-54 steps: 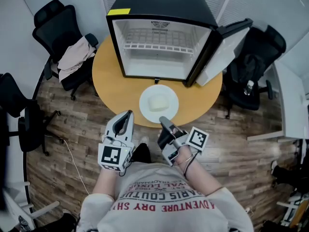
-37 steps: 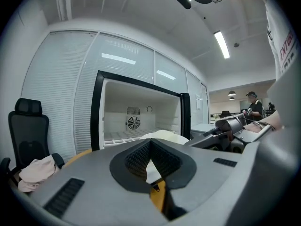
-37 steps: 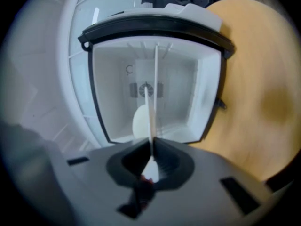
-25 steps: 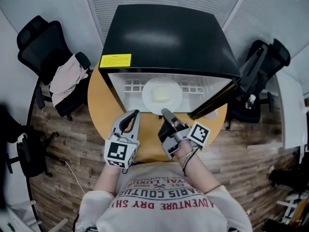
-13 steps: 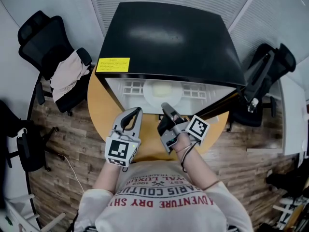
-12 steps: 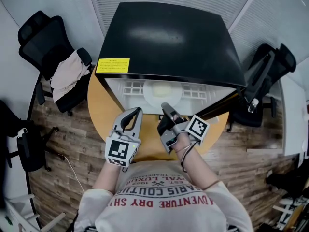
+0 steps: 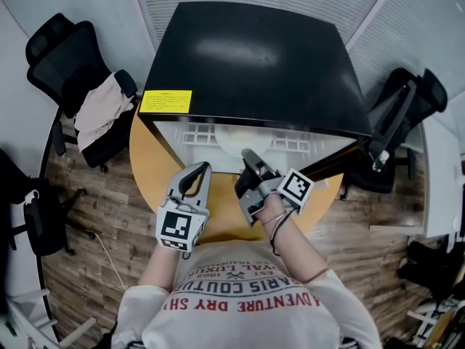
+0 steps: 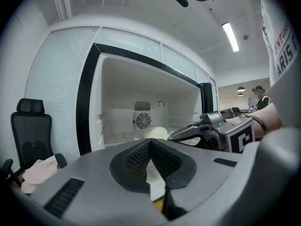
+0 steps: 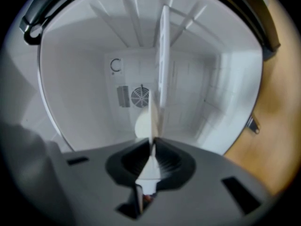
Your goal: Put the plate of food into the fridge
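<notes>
A black fridge (image 7: pixel 254 57) stands open on the round wooden table (image 7: pixel 149 167). My right gripper (image 7: pixel 249 160) is shut on the near rim of the white plate (image 7: pixel 241 141), which reaches into the fridge opening, mostly hidden under the top edge. In the right gripper view the plate (image 9: pixel 152 114) shows edge-on between the jaws of that gripper (image 9: pixel 151 149), with the pale food (image 9: pixel 140 125) on it and the white interior with its fan vent (image 9: pixel 139 97) behind. My left gripper (image 7: pixel 197 171) hovers shut beside it, holding nothing, in front of the opening (image 8: pixel 136 107).
The fridge door (image 7: pixel 341 160) hangs open at the right. A wire shelf (image 9: pixel 163 55) sits inside the fridge. An office chair with a cloth on it (image 7: pixel 94 115) stands to the left and another chair (image 7: pixel 396 118) to the right, on wooden flooring.
The plate has gone from the table up into the fridge opening in my right gripper, and slid further in over the last second. The left gripper has moved forward alongside.
</notes>
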The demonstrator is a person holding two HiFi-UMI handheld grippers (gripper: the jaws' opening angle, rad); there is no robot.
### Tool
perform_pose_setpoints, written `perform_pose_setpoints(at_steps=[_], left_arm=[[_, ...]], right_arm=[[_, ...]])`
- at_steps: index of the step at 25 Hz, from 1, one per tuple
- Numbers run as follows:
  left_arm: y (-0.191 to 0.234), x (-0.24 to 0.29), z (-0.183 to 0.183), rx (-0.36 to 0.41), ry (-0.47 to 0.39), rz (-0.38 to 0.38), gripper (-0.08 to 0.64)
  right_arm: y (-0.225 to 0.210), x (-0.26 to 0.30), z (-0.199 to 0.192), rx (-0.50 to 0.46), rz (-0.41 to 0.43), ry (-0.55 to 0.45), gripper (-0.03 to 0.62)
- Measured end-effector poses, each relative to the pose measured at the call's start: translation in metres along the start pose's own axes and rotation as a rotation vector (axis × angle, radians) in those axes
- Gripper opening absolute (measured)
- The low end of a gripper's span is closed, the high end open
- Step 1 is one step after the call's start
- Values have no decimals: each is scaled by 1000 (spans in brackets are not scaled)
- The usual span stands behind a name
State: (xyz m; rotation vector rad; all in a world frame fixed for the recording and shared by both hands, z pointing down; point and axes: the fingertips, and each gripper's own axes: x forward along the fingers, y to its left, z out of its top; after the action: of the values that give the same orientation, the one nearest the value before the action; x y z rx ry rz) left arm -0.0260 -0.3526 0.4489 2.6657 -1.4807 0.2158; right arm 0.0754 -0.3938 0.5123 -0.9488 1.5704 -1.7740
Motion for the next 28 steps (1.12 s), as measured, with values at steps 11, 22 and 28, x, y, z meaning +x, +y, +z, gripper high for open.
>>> perform_pose_setpoints(at_steps=[11, 22, 28], left_arm=[[2, 3, -6, -9, 12, -5, 26], [6, 2, -5, -14, 1, -2, 26], [1, -4, -2, -18, -9, -10, 26]], right_arm=[[-7, 9, 5, 12, -4, -31, 121], [-3, 8, 1, -26, 2, -28, 121], [-1, -7, -21, -80, 7, 26, 121]])
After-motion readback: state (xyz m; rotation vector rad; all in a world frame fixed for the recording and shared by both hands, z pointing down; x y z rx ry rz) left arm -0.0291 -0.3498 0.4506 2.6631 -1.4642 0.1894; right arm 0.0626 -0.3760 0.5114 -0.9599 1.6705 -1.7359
